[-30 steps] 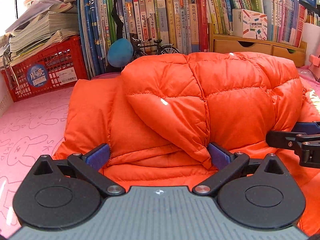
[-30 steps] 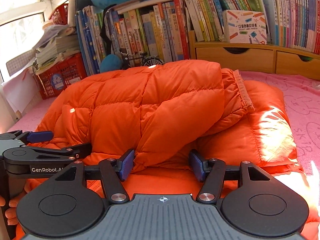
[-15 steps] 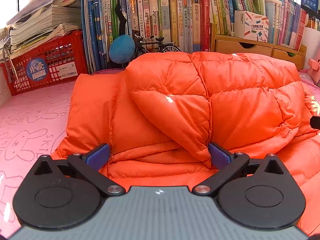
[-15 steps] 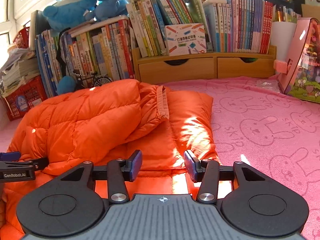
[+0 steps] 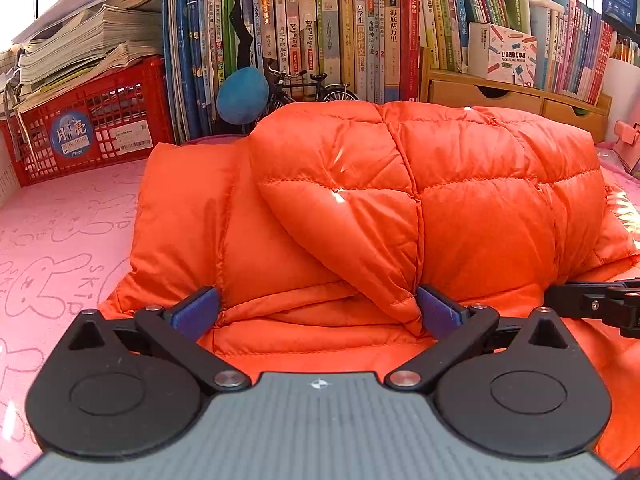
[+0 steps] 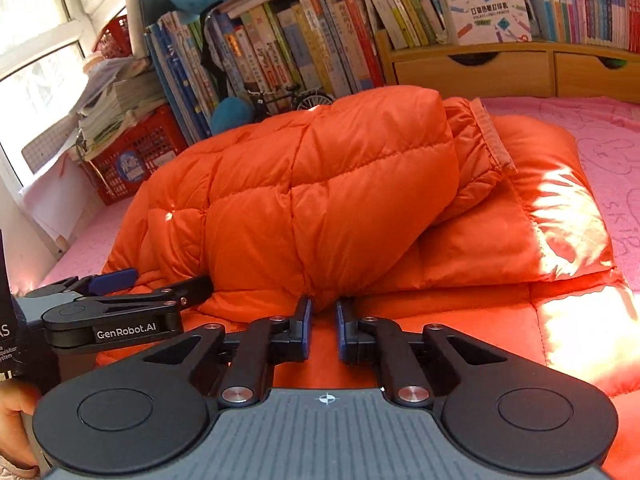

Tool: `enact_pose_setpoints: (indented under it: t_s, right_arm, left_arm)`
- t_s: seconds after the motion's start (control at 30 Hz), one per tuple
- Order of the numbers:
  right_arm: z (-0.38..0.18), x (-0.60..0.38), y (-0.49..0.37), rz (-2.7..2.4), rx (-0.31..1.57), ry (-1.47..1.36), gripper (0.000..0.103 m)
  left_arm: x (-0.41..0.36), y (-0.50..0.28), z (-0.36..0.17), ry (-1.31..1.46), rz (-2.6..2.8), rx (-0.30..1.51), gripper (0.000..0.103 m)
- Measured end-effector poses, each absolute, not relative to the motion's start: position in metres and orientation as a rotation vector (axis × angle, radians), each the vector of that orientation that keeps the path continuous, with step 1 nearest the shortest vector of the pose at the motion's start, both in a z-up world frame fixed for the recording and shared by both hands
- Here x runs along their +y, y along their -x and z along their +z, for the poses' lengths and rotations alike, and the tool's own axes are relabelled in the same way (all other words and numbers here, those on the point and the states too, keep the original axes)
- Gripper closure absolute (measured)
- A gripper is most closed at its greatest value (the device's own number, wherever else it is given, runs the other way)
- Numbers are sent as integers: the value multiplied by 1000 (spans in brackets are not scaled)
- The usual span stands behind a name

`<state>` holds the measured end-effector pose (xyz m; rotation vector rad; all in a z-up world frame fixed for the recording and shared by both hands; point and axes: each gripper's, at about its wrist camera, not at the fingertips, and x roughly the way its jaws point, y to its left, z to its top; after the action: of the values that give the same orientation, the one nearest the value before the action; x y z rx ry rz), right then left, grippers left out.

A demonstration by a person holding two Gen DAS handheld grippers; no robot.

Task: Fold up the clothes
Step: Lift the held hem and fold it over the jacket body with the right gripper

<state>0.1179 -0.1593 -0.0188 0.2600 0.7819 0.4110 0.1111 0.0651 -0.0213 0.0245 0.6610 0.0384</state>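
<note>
**Orange puffer jacket bundled on the pink surface, both grippers at its near edge**

A red plastic crate stands at the far left, stacked above its rim with loose papers and booklets. Beside it, a row of upright books lines the back wall, and a low wooden drawer unit carries more books and a white printer box.

The orange jacket lies on the pink rabbit-print cover, its long axis running left to right across the left wrist view. One sleeve is folded over the body, its elastic cuff pointing to the right and toward the drawers.

The fabric is glossy, quilted in puffy panels, and sunlit on its right side.

The left gripper rests at the near hem, jaws wide, with a fold of jacket between them but not pinched. The right gripper has its jaws closing to a narrow gap at the hem; whether they pinch fabric I cannot tell.
</note>
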Motion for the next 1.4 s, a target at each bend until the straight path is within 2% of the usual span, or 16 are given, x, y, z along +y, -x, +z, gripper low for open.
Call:
enact_pose_setpoints:
  t_s: [0.07, 0.3, 0.33, 0.4, 0.6, 0.73, 0.77, 0.87, 0.97, 1.2, 1.4]
  right_arm:
    - [-26, -175, -123, 408, 804, -352, 103]
    - [-31, -188, -120, 432, 774, -406, 102]
    - [-29, -188, -115, 427, 760, -393, 100]
    - [-21, -190, -104, 435, 719, -360, 90]
    - [14, -168, -94, 588, 641, -312, 89]
    - [3, -151, -120, 587, 710, -327, 89]
    - [-4, -149, -124, 570, 739, -321, 89]
    - [-28, -157, -132, 520, 794, -351, 103]
    - [-36, -175, -137, 518, 819, -467, 103]
    - [-37, -192, -127, 425, 781, -445, 103]
    - [-39, -245, -115, 268, 731, -487, 103]
  left_arm:
    - [65, -111, -21, -23, 39, 662, 0]
    - [67, -112, -20, -18, 36, 664, 0]
    - [67, -112, -20, -17, 36, 664, 0]
    - [67, -112, -21, -18, 37, 665, 0]
    - [66, -113, -22, -12, 36, 669, 0]
    - [66, -114, -22, -9, 35, 669, 0]
    - [66, -114, -23, -6, 34, 670, 0]
    - [67, -114, -23, 1, 27, 673, 0]
    - [68, -114, -23, 10, 16, 673, 0]
    - [70, -114, -23, 28, 9, 674, 0]
    - [74, -113, -21, 40, 6, 671, 0]
